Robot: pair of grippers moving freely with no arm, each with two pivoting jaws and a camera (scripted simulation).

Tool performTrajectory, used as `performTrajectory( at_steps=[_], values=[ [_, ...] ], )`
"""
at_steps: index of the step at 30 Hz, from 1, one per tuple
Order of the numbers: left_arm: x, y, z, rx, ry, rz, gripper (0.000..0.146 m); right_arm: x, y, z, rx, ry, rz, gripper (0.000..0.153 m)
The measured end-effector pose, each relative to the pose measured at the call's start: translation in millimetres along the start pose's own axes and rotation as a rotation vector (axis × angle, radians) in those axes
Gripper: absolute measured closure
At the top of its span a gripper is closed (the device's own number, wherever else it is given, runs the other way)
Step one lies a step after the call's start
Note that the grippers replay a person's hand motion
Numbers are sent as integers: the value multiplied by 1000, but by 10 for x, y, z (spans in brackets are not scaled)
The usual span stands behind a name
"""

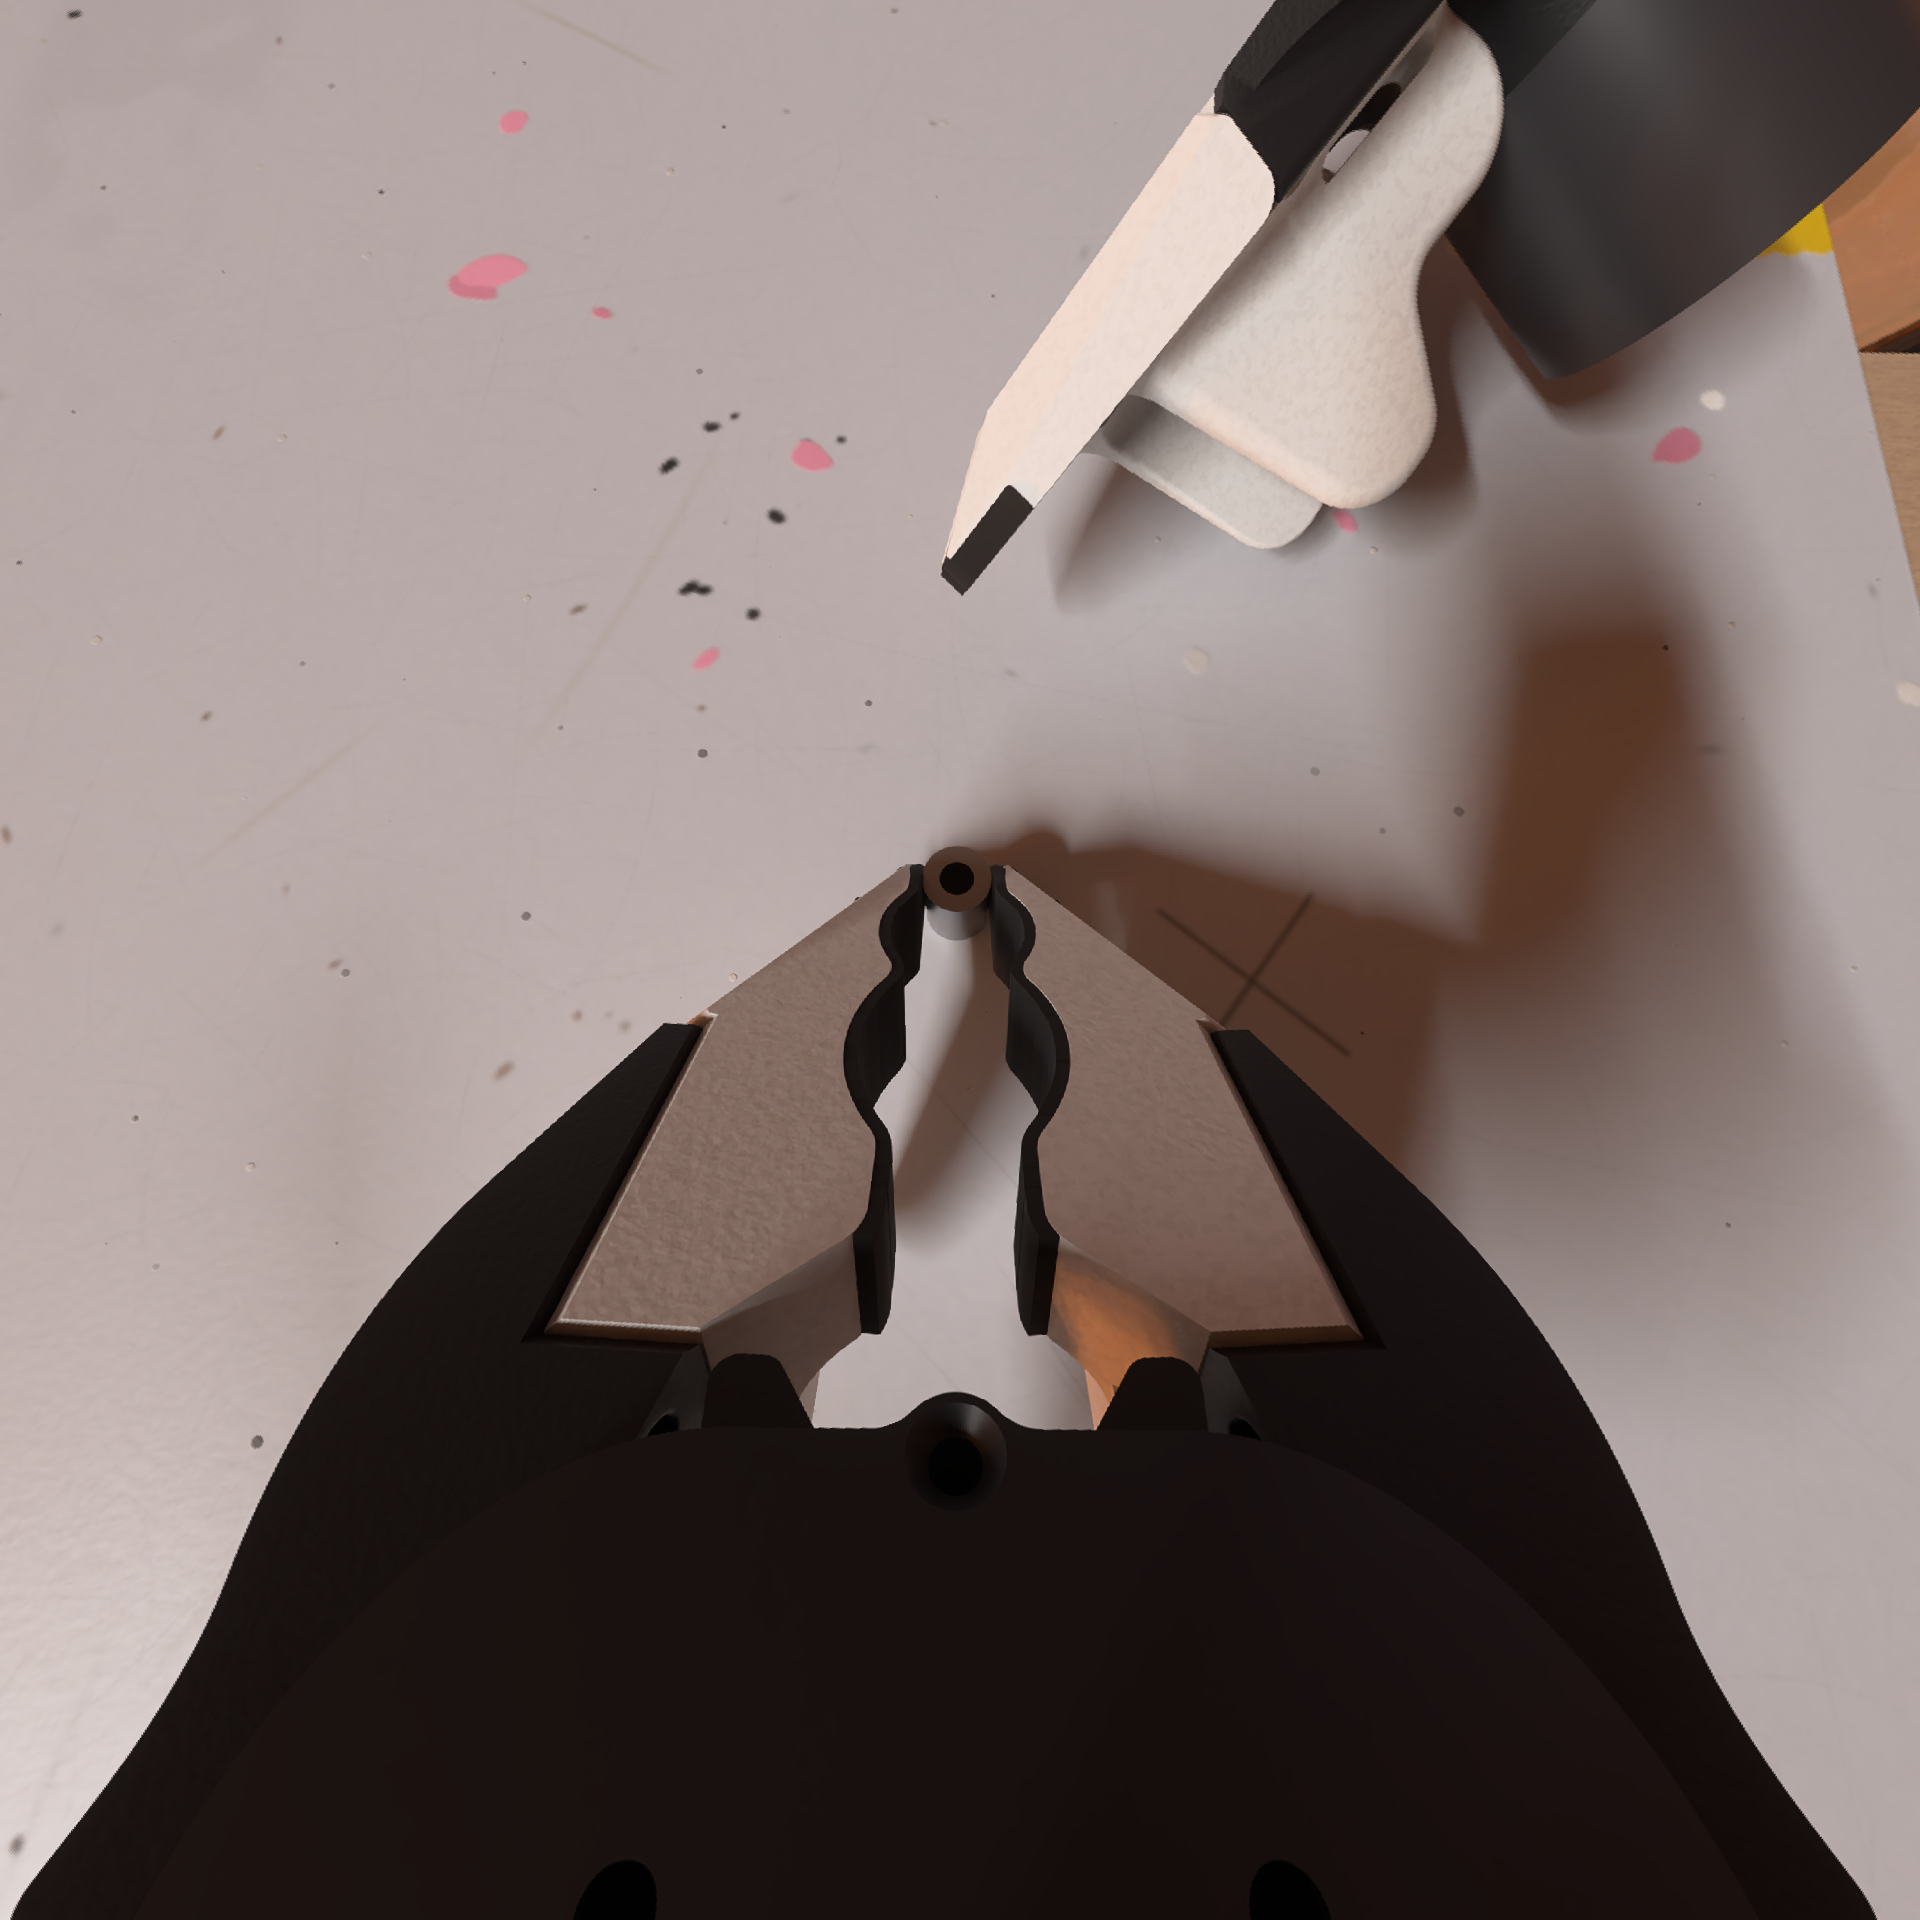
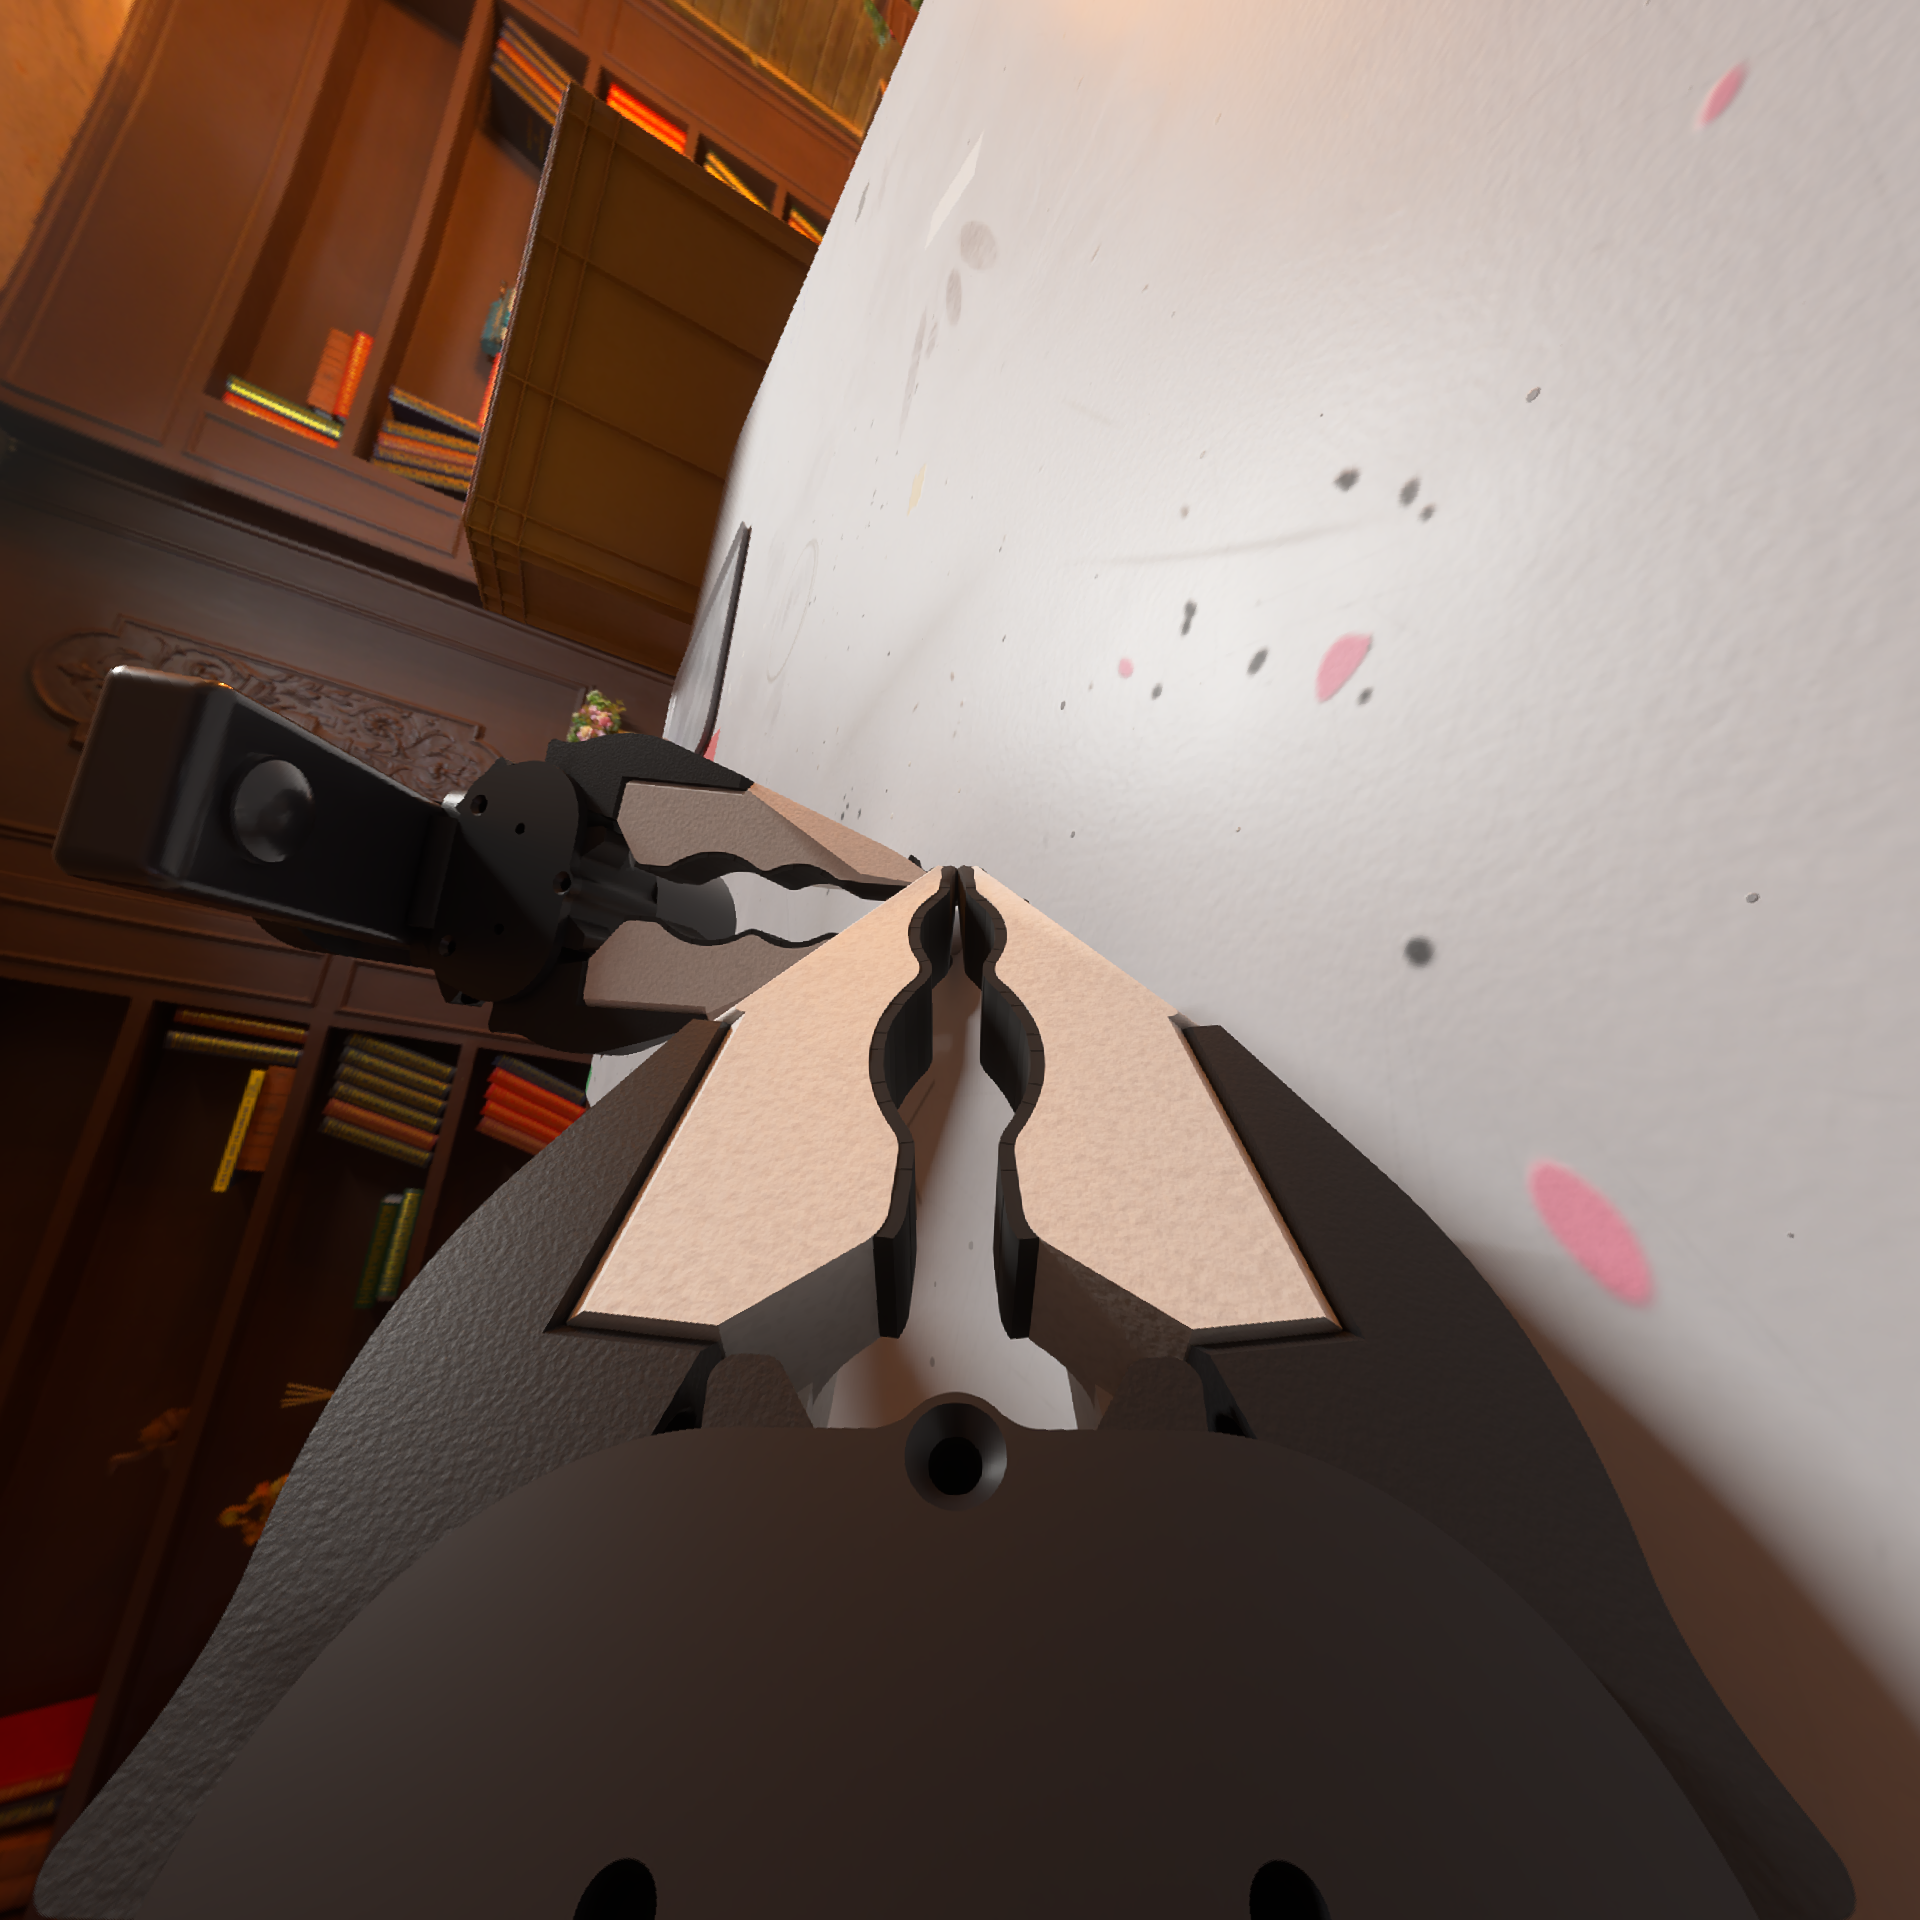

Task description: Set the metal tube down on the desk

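In the left wrist view my left gripper [image 1: 956, 891] is shut on a short grey metal tube [image 1: 956, 881]. The tube sits between the fingertips and I see it end-on, its open bore facing the camera, just above the white desk [image 1: 416, 779]. Whether it touches the desk I cannot tell. My right gripper [image 1: 977, 545] hangs above and beyond it, tip pointing down-left. In the right wrist view the right gripper [image 2: 958, 883] is shut and empty, close to the desk [image 2: 1351, 831]. The left gripper [image 2: 873, 899] shows just left of it, its fingertips and the tube hidden behind my right fingers [image 2: 810, 1091].
The desk is speckled with pink and black paint spots [image 1: 488, 275]. A thin pencil cross [image 1: 1257, 982] is drawn just right of the left fingertips. A brown crate [image 2: 623, 364] stands at the desk's far edge, with dark wooden bookshelves [image 2: 312, 395] behind it.
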State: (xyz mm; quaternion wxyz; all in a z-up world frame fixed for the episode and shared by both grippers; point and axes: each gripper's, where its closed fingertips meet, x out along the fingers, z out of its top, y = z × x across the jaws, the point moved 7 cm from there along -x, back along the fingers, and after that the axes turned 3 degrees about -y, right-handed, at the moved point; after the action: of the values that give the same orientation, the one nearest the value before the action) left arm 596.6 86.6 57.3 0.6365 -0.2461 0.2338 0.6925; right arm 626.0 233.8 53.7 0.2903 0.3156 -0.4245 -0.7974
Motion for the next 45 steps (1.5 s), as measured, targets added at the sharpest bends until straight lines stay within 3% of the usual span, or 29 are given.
performTrajectory(
  at_steps=[45],
  values=[
    [3, 3, 0, 3, -8, 1, 134, -13, -5, 3, 0, -8, -4, 153]
  ],
)
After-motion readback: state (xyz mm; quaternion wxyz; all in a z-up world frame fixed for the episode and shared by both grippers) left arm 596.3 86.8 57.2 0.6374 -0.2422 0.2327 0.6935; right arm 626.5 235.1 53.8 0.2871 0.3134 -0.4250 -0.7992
